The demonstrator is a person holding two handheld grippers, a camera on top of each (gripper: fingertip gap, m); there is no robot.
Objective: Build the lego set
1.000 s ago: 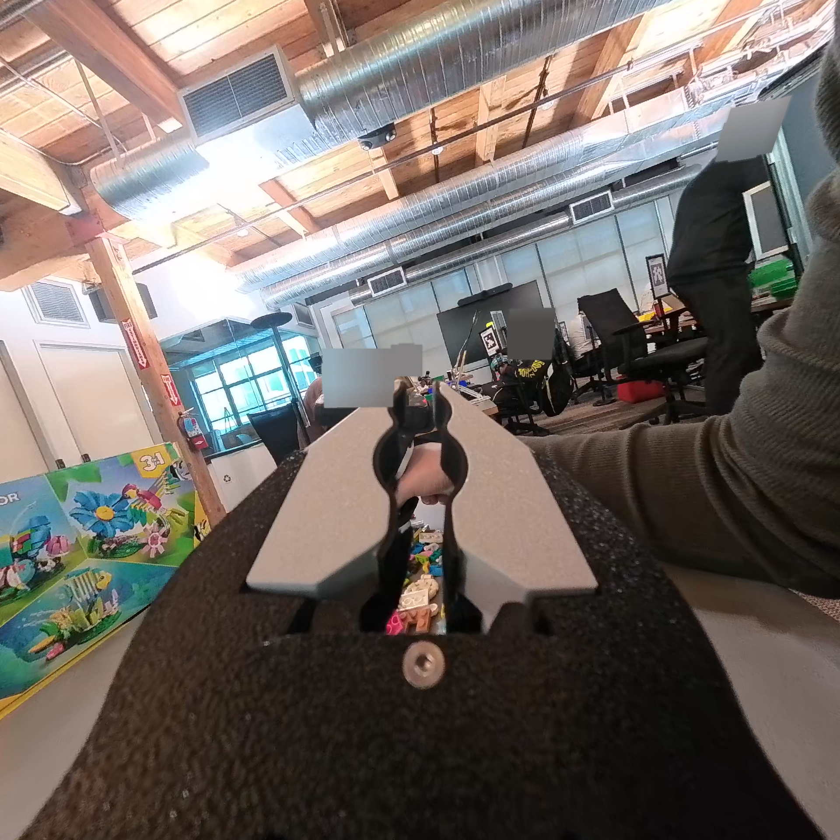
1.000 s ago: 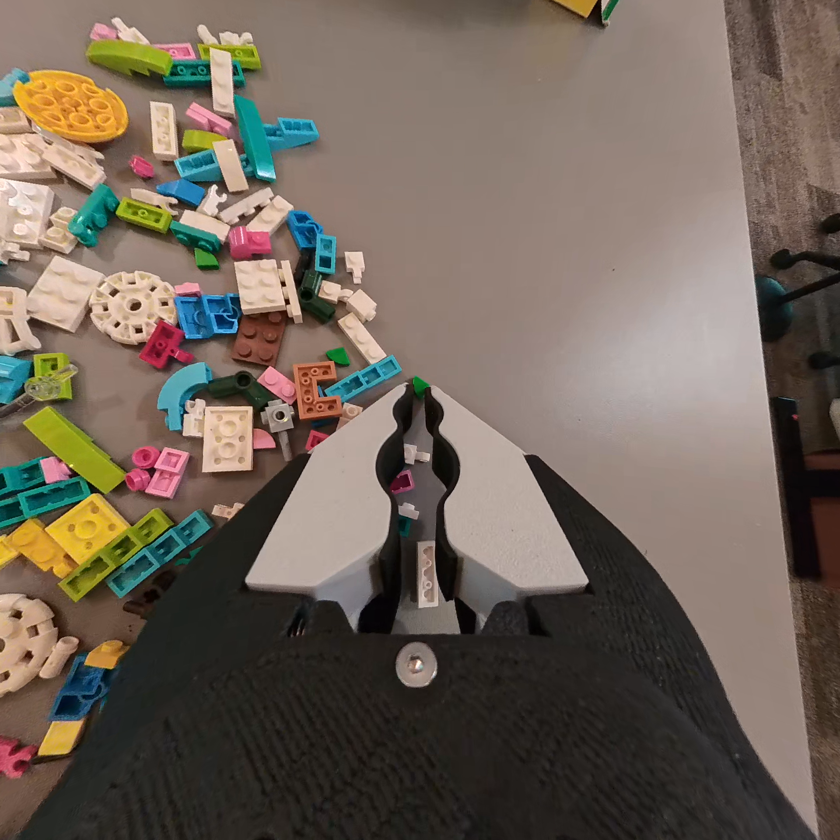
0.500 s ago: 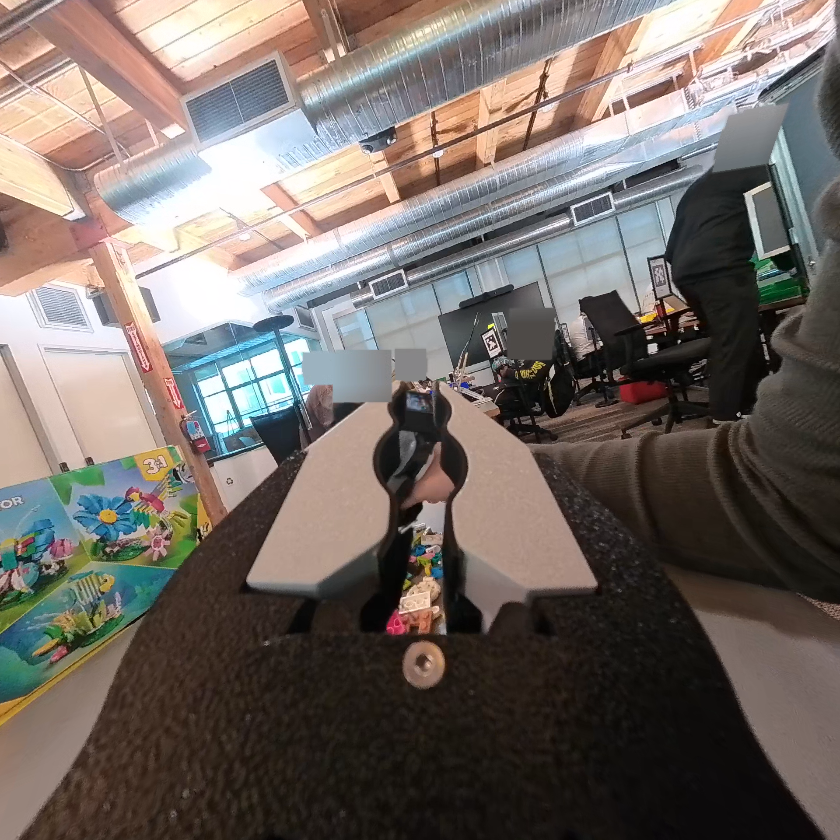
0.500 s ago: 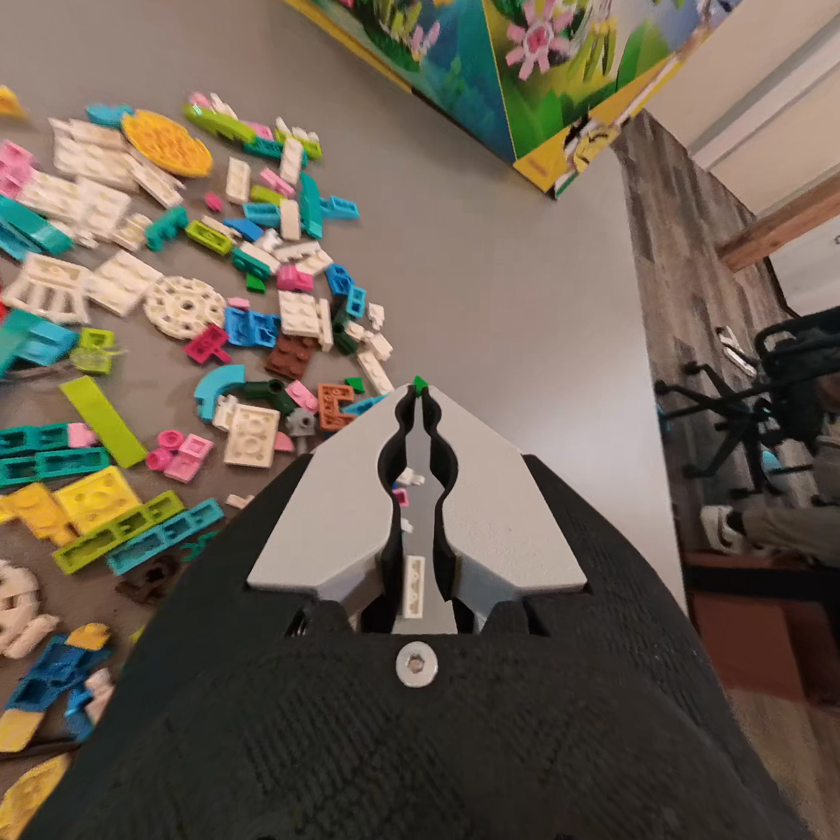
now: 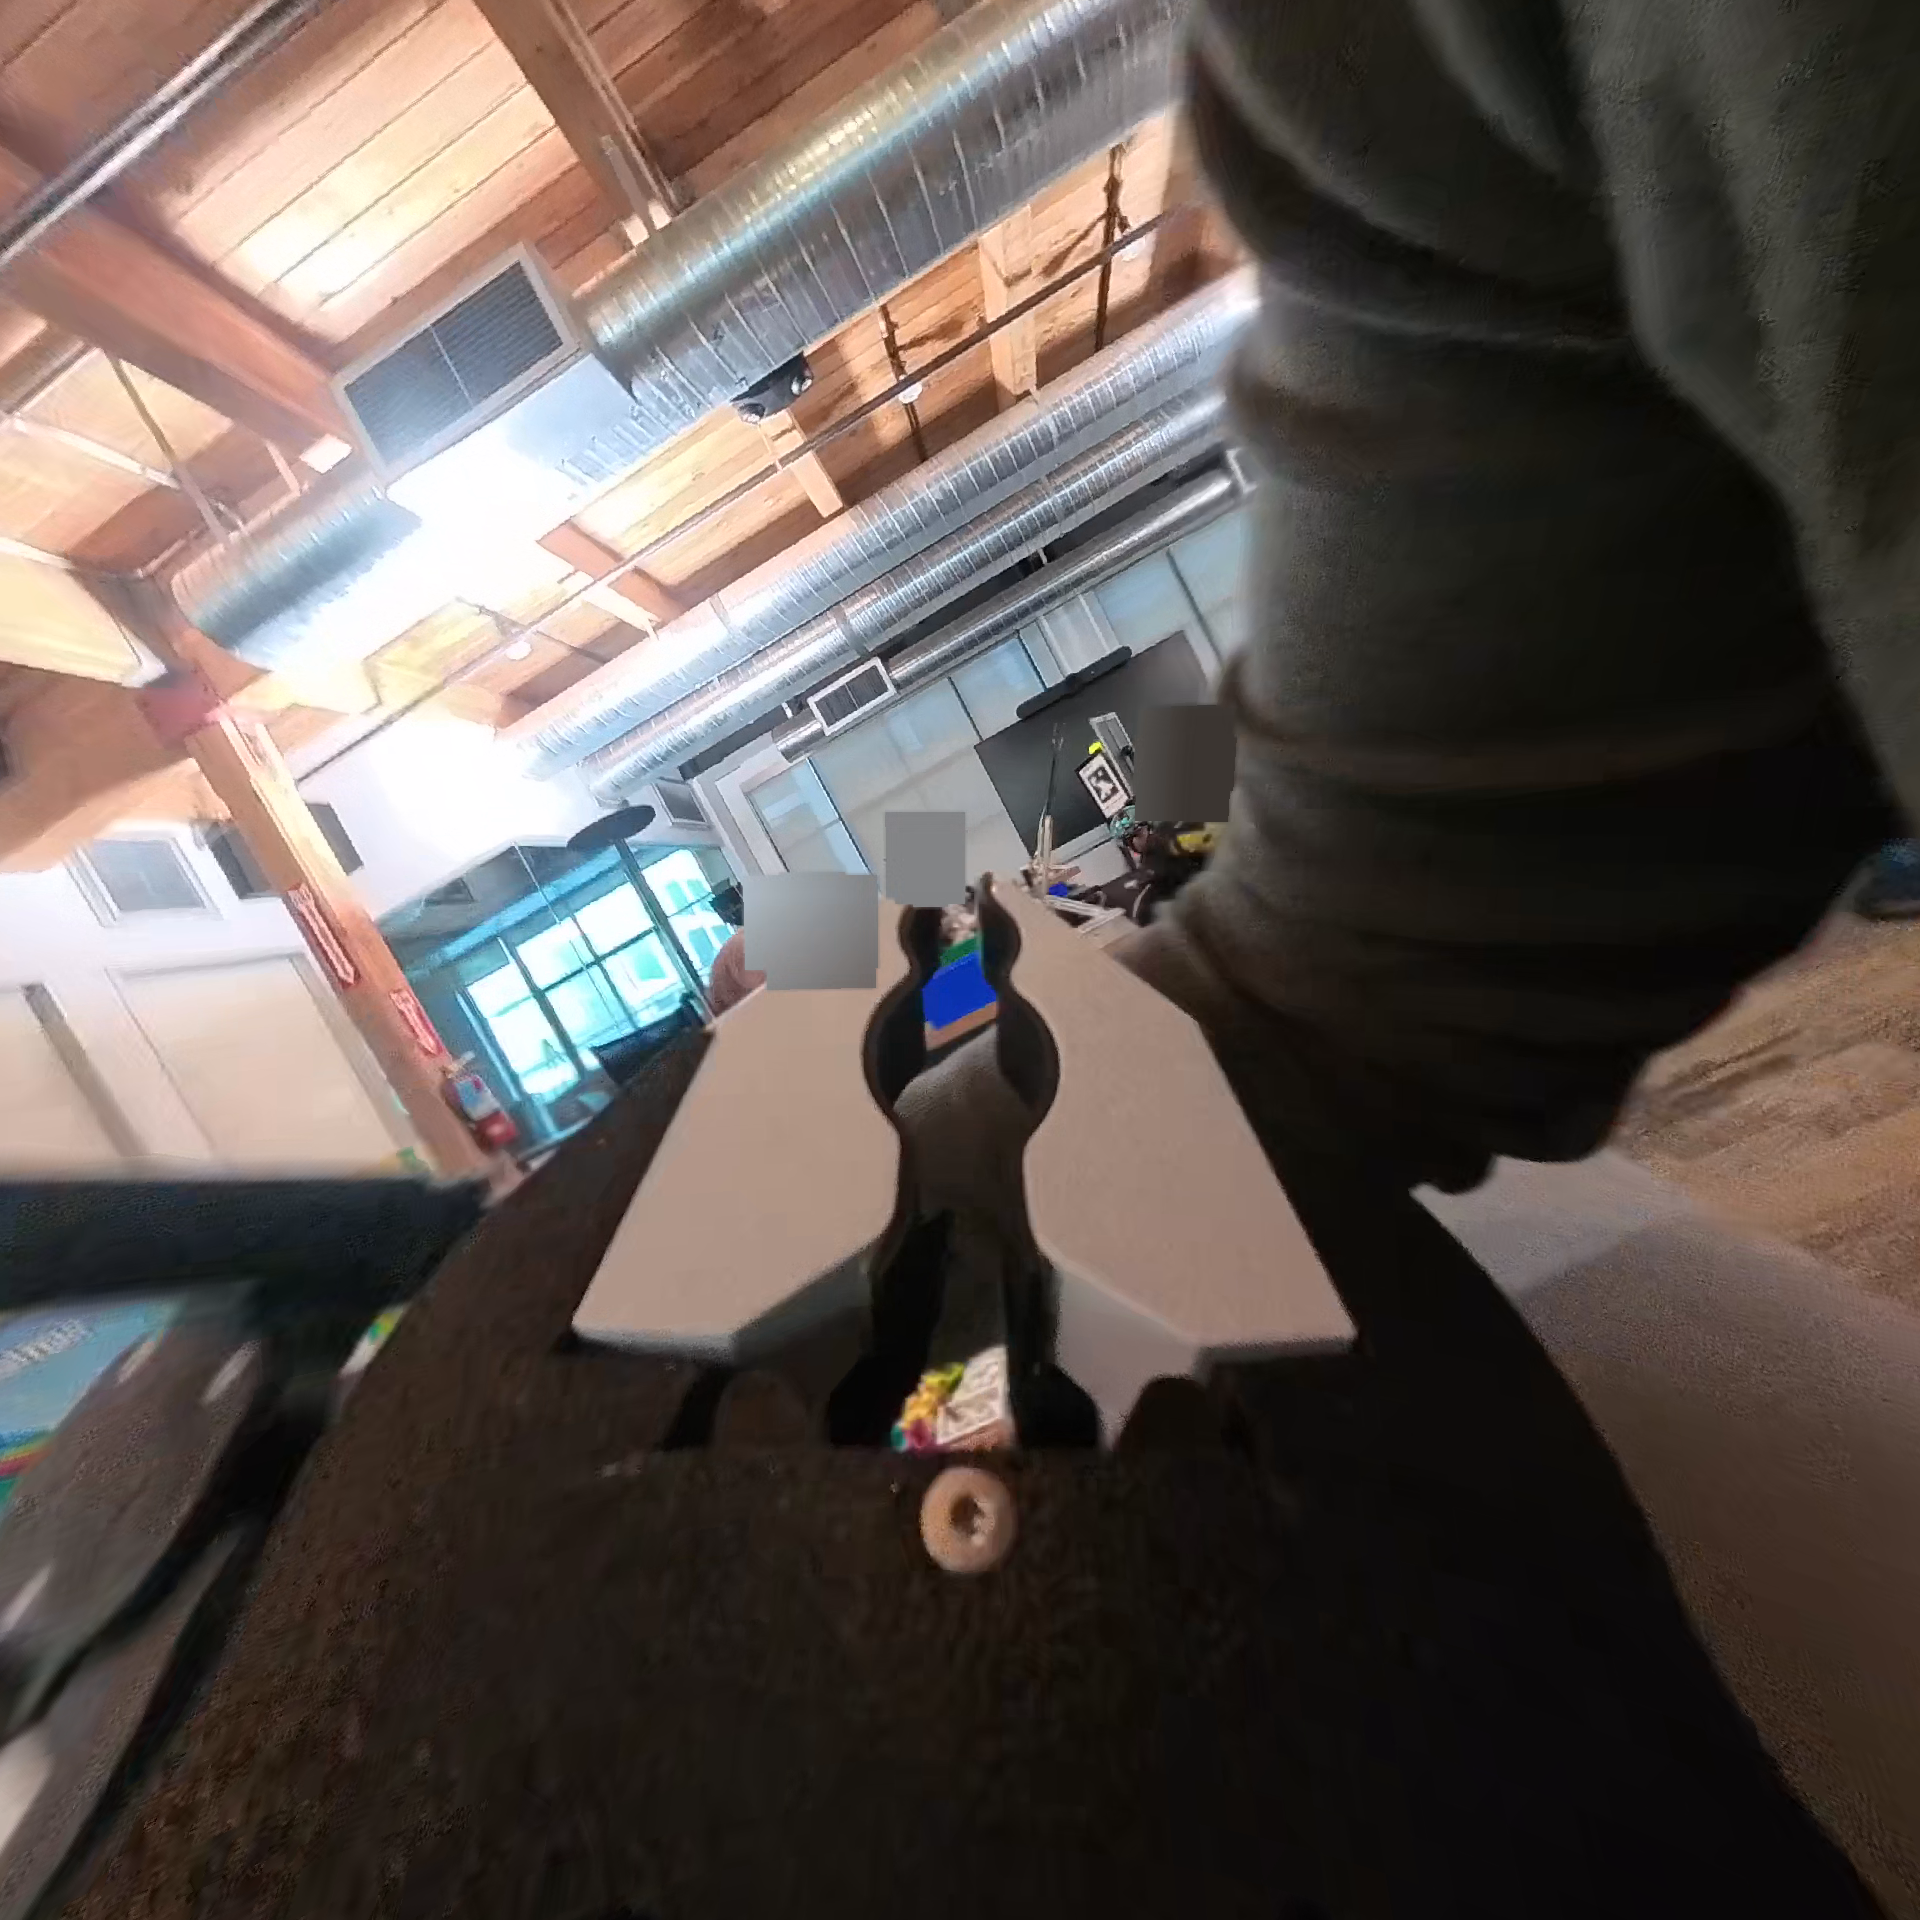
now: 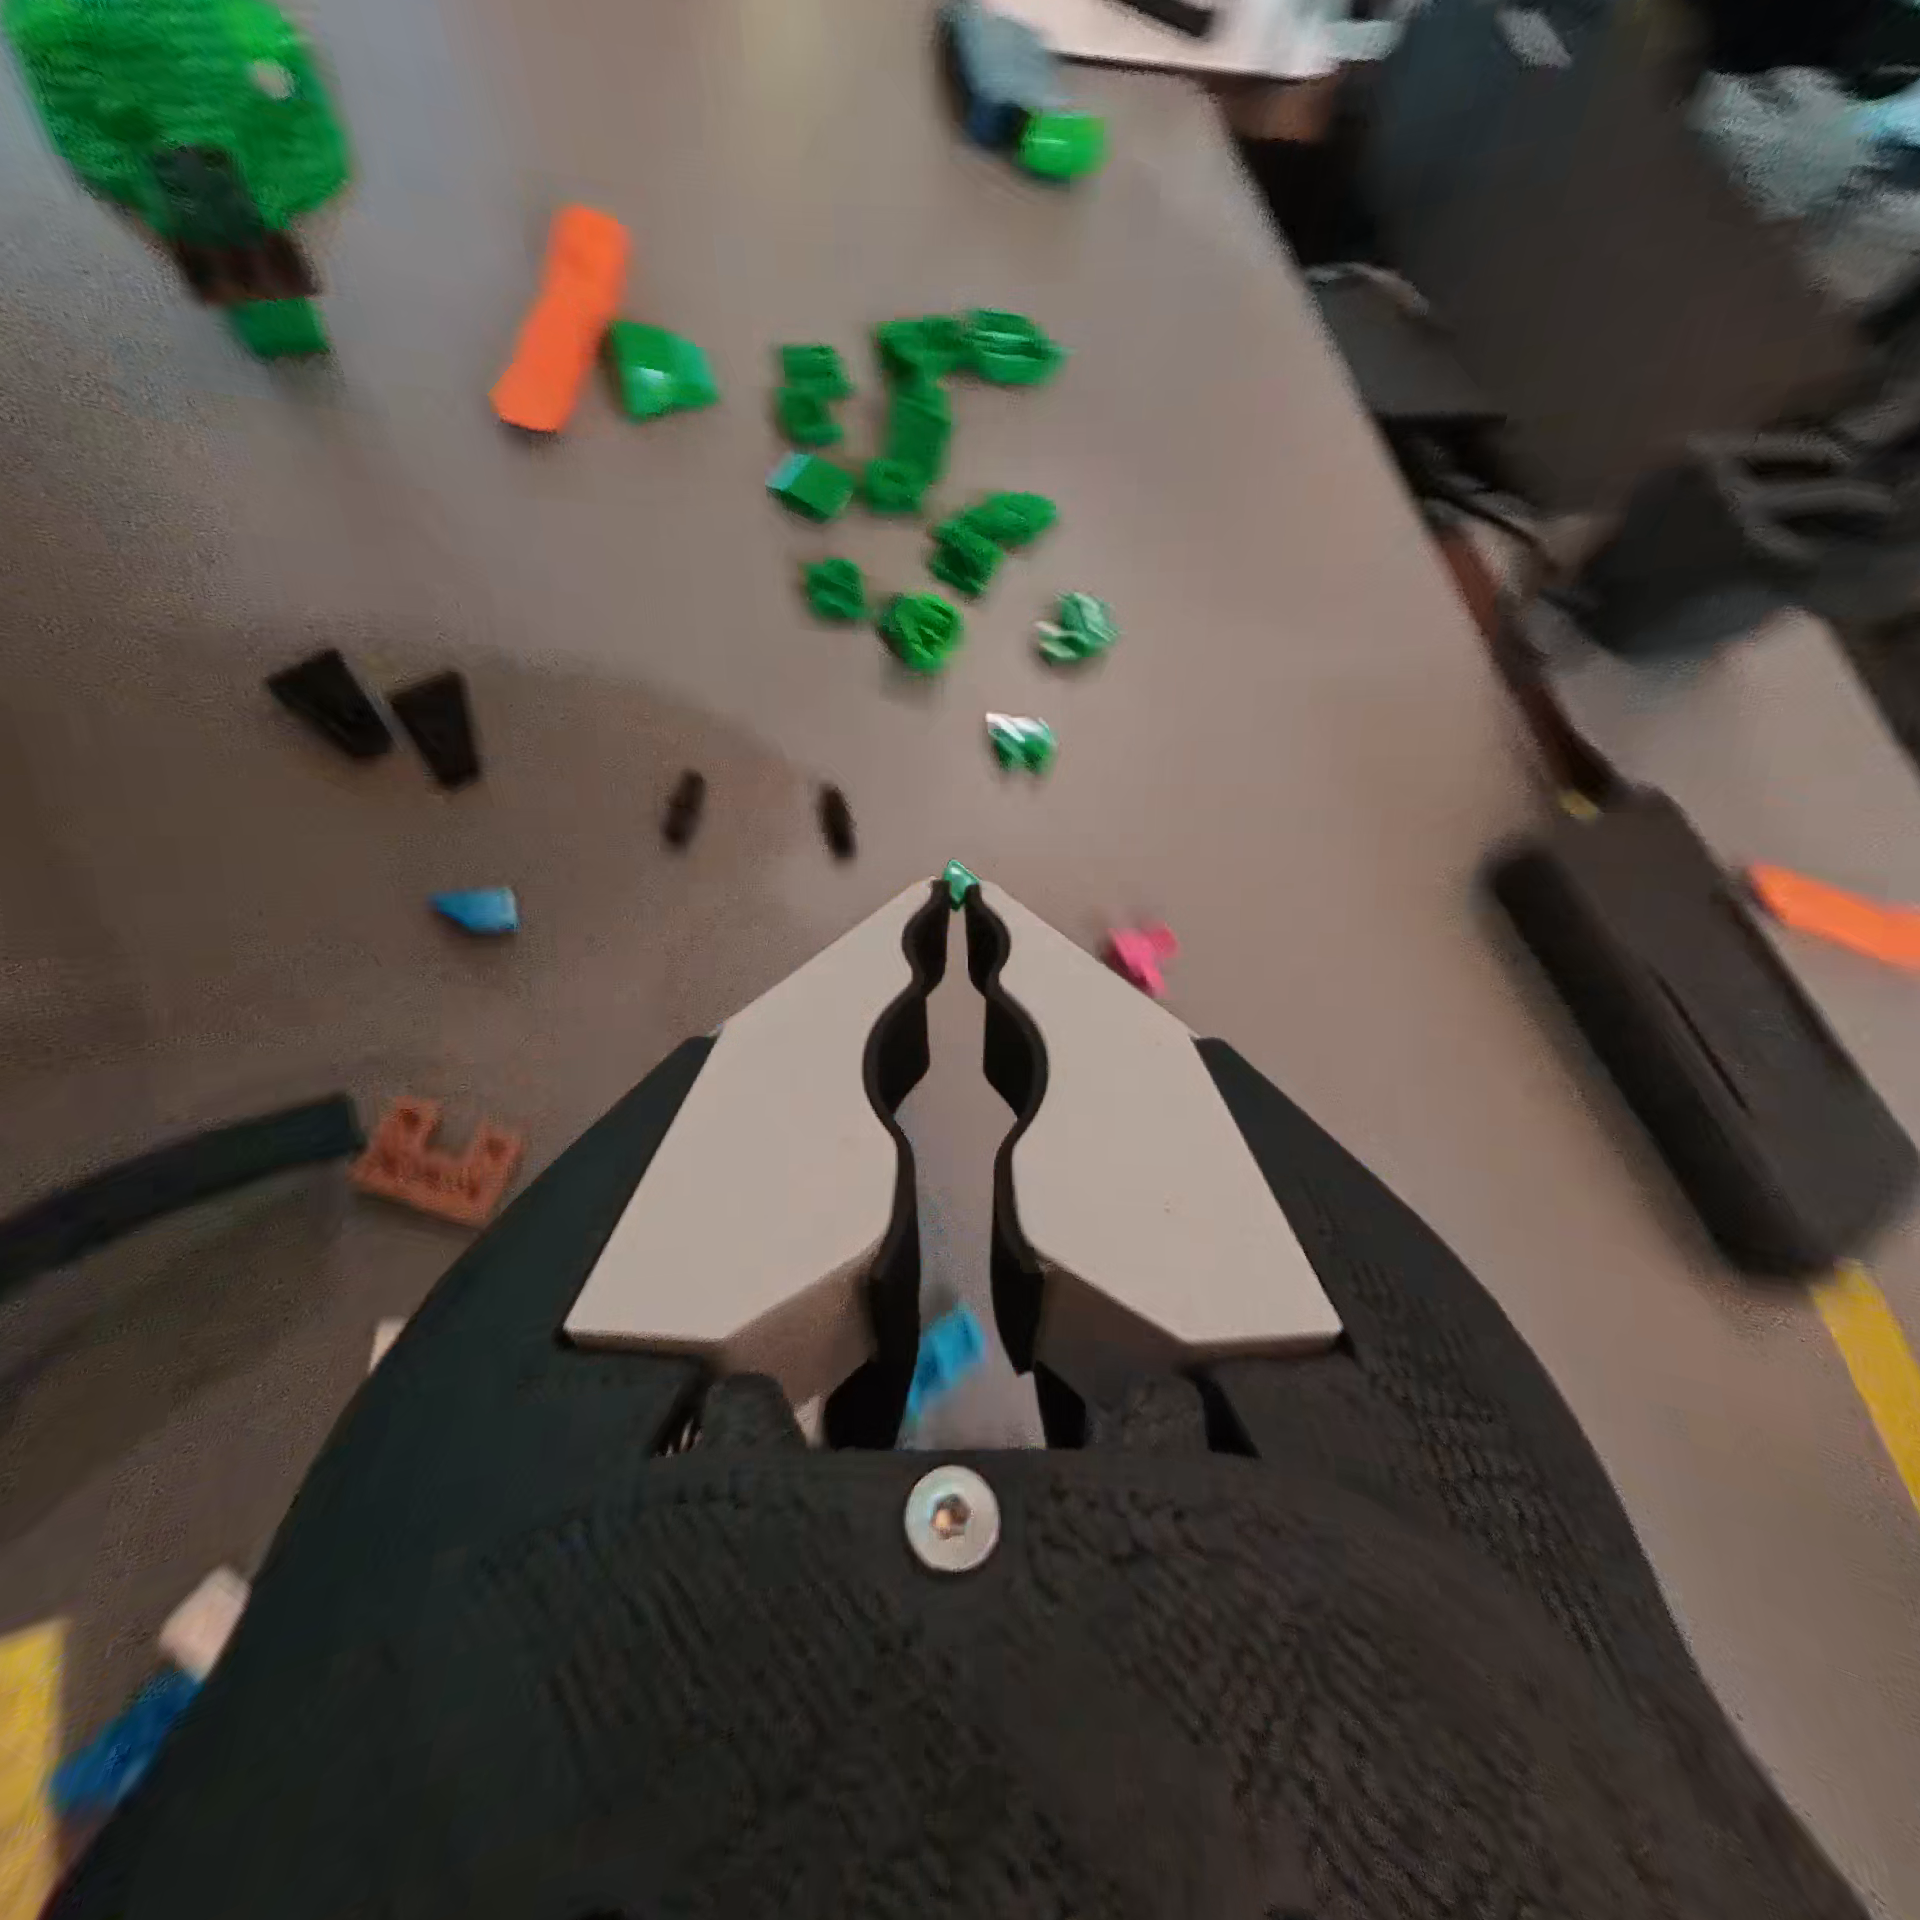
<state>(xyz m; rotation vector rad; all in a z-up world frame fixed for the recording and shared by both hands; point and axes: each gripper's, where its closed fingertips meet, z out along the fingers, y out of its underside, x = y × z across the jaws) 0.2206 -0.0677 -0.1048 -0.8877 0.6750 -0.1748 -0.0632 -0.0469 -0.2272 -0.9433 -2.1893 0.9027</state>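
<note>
My right gripper (image 6: 956,896) is shut on a tiny green lego piece (image 6: 957,883) at its tips and holds it above the grey table (image 6: 1195,644). Beyond it lie several loose green pieces (image 6: 914,468), an orange piece (image 6: 566,312) and a green built model (image 6: 187,135); the view is motion-blurred. My left gripper (image 5: 951,902) points up toward the ceiling. Its fingers stand close together with a narrow gap, and I cannot tell whether anything is pinched. Loose pieces (image 5: 956,1392) show below through the gap.
Two black wedge pieces (image 6: 374,712), a blue piece (image 6: 478,909), a pink piece (image 6: 1143,951) and a brown bracket piece (image 6: 436,1158) lie near the right gripper. A black box-like object (image 6: 1683,1039) sits at the right table edge. A person's grey sleeve (image 5: 1507,623) fills the upper right of the left wrist view.
My right gripper has swung with the green piece away from the colourful pile and the box to a table area with green pieces. The left view has tilted and the sleeve looms closer.
</note>
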